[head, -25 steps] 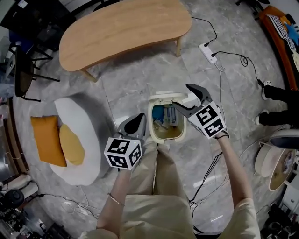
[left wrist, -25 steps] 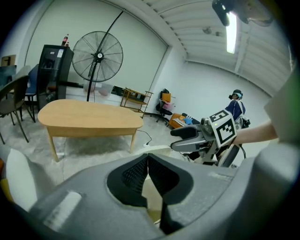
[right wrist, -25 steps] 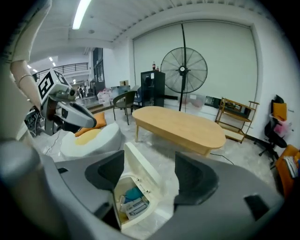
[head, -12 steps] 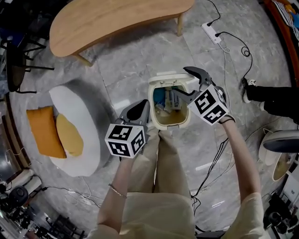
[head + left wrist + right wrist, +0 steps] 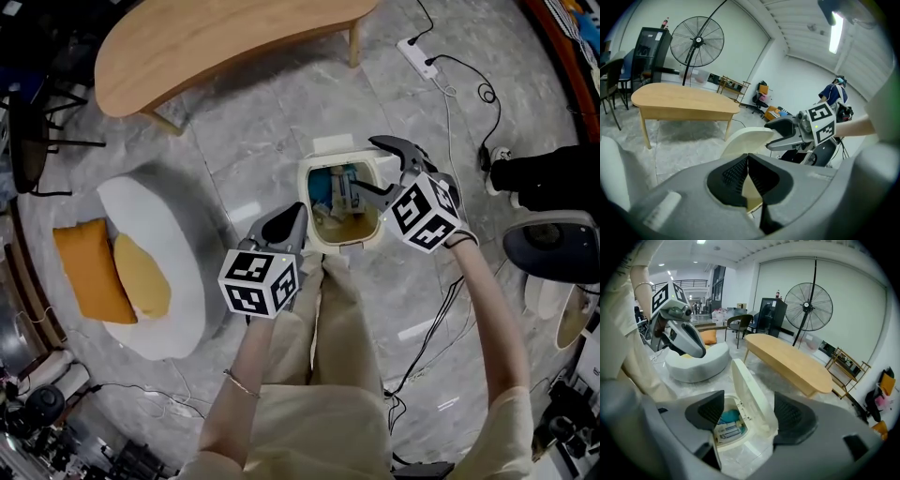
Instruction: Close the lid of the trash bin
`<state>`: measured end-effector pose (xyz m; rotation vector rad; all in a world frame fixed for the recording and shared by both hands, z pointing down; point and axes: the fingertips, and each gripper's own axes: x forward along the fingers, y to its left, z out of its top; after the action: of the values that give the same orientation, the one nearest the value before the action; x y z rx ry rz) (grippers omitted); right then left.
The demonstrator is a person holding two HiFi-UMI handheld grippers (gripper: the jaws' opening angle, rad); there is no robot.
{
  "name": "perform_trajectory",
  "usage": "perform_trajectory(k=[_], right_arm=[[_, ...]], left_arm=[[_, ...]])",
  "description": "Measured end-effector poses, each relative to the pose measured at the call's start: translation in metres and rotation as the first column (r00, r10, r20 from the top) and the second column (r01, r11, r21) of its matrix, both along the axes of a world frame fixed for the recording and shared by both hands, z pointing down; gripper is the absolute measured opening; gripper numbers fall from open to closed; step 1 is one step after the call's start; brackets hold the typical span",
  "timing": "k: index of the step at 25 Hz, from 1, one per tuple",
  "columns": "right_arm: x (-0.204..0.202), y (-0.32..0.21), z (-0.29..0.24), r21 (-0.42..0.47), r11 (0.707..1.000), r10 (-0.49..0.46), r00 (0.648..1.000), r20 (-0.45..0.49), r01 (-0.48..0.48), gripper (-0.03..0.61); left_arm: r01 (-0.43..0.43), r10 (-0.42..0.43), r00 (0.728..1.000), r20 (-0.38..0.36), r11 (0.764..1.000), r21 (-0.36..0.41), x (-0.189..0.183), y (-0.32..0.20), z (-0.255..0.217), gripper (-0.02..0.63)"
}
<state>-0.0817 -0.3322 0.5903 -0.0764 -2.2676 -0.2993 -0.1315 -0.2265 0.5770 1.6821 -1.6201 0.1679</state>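
Change (last 1 s): the head view drifted. The right gripper [image 5: 361,165] kept about the same place over the trash bin [image 5: 306,211], and the lid [image 5: 749,394] stayed up.
Meaning: no closing progress yet. The lid still had its whole swing down onto the opening to make.
Bin: stood on the floor [image 5: 253,159] just ahead of the person's legs, open, with blue and packaged rubbish showing inside.
Lid position: stood along the bin's right edge, between the right gripper's 2 jaws. I couldn't tell whether either jaw touched it.
Lid facing: inner face toward the person's left, over the opening, and outer face toward the right.
Lid long axis: judged close to vertical, hinge edge at the bottom, rounded free end on top.
Right gripper: jaws wide apart, 1 on each side of the lid, clamped on nothing.
Left gripper [image 5: 296,214]: jaws together with nothing between them, hanging just beside the bin's near-left corner.
Next (judgement): push the lid's top leftward and down. The outer jaw looked placed for that.
Risk (judgement): the inner jaw sat over the opening and could get caught under the lid.
Around: a wooden table [image 5: 225,37] stood beyond the bin, well apart.
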Motion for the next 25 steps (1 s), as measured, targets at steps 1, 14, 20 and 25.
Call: perform_trajectory(k=[1,14,20,25], right_arm=[[0.002,0.002,0.000,0.007,1.000,-0.002,1.000,-0.006,0.002,0.322],[0.029,0.034,0.007,-0.031,0.999,0.040,0.999,0.020,-0.039,0.322],[0.041,0.054,0.015,-0.106,0.992,0.074,0.994,0.084,-0.065,0.322],[0.054,0.072,0.028,-0.117,0.992,0.051,0.996,0.076,-0.042,0.322]], left_arm=[[-0.006,0.006,1.000,-0.003,1.000,-0.001,0.002,0.002,0.001,0.023],[-0.036,0.036,0.999,-0.031,0.999,-0.006,0.026,0.028,0.018,0.023],[-0.015,0.014,0.999,-0.028,1.000,-0.027,0.041,0.049,0.029,0.023],[0.029,-0.029,0.999,-0.031,0.999,-0.028,0.054,0.063,0.033,0.023]])
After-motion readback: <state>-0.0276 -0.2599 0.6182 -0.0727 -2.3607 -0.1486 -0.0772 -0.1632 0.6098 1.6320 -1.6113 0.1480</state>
